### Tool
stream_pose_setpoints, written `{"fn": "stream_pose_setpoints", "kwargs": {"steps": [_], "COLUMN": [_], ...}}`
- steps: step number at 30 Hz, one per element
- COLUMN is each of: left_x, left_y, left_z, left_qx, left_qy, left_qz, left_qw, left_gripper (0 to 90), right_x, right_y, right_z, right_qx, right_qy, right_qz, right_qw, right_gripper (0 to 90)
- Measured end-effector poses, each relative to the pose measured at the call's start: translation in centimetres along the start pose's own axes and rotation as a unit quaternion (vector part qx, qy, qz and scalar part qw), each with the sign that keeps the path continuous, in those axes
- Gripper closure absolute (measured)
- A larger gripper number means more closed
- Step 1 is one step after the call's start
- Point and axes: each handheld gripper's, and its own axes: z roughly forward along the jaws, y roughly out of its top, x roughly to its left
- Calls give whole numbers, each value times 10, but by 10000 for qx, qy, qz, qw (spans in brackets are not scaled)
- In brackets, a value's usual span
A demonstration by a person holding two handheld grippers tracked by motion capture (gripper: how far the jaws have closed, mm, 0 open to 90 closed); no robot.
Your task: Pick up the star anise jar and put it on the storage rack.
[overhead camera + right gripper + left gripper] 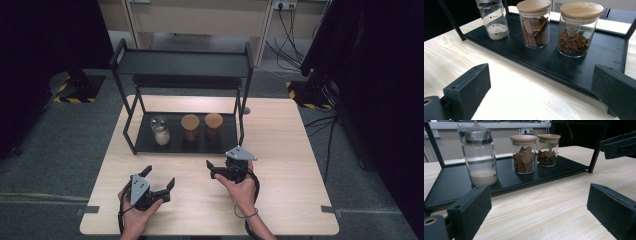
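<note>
1. Three glass jars stood in a row on the lower tray of a black rack [182, 64] at the far middle of the worktop [280, 150].
2. At the left stood the jar of white powder [161, 130], its top wrapped in clear film; in the middle the jar of bark strips [190, 127] and at the right the jar of star anise [213, 125], both under wooden lids.
3. All three stood upright, near one another but apart.
4. Nearer the person, the left gripper [159, 181] was held over bare worktop, its fingers [470, 208] spread wide and grasping nothing.
5. To its right, the right gripper [214, 169] hovered just short of the tray's near edge, its fingers [467, 87] likewise released and empty.
6. Both grippers faced the jars without touching them.
</note>
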Motion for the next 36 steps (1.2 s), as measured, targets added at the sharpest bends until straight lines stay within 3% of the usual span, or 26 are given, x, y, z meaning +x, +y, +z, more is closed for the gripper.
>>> {"fn": "stream_pose_setpoints", "kwargs": {"steps": [36], "left_x": [0], "left_y": [0], "left_z": [0], "left_qx": [-10], "left_qy": [5], "left_qz": [-9], "left_qw": [10000], "left_gripper": [50], "right_x": [-14], "right_y": [-26], "right_z": [-28], "right_qx": [-7], "right_qy": [-37], "right_qz": [158], "right_qw": [9999], "right_gripper": [30]}}
